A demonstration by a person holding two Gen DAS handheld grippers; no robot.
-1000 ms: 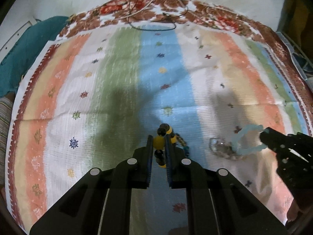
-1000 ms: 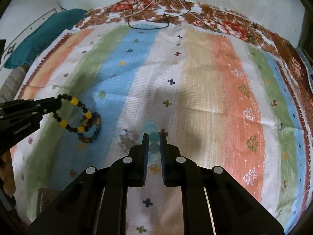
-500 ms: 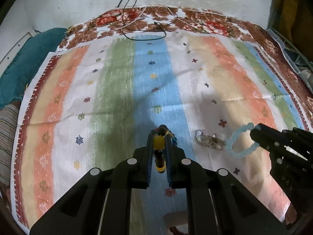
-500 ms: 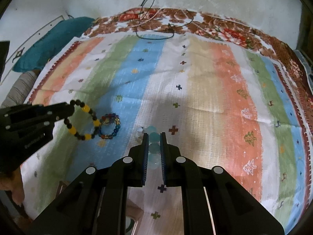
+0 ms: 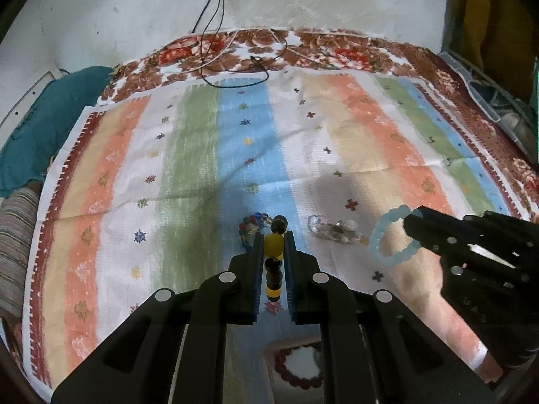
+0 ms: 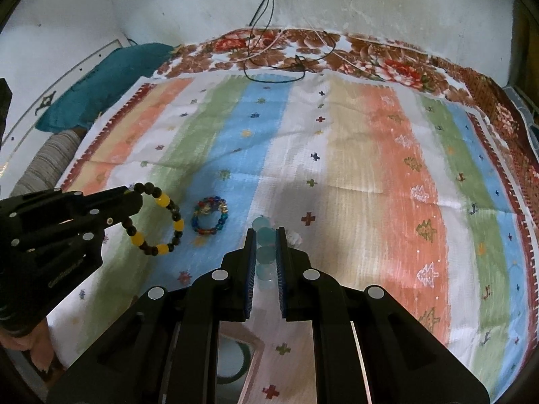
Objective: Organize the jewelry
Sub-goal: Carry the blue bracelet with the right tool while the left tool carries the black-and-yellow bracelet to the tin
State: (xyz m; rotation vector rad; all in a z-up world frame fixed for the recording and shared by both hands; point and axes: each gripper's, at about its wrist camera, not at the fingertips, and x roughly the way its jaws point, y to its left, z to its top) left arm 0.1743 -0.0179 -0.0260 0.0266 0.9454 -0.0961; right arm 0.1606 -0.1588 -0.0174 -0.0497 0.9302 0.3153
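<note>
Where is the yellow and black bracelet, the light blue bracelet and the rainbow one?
yellow and black bracelet (image 6: 161,199): right wrist view, on a yellow bead.
light blue bracelet (image 5: 387,259): left wrist view, on its lower beads.
rainbow bracelet (image 6: 210,215): right wrist view, on its bead ring.

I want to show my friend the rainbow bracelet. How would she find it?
Look at the striped cloth and find its blue stripe near the two black grippers. The small multicoloured bracelet lies flat there, held by nobody. The yellow-and-dark bracelet and pale blue bracelet nearby are both pinched in grippers.
</note>
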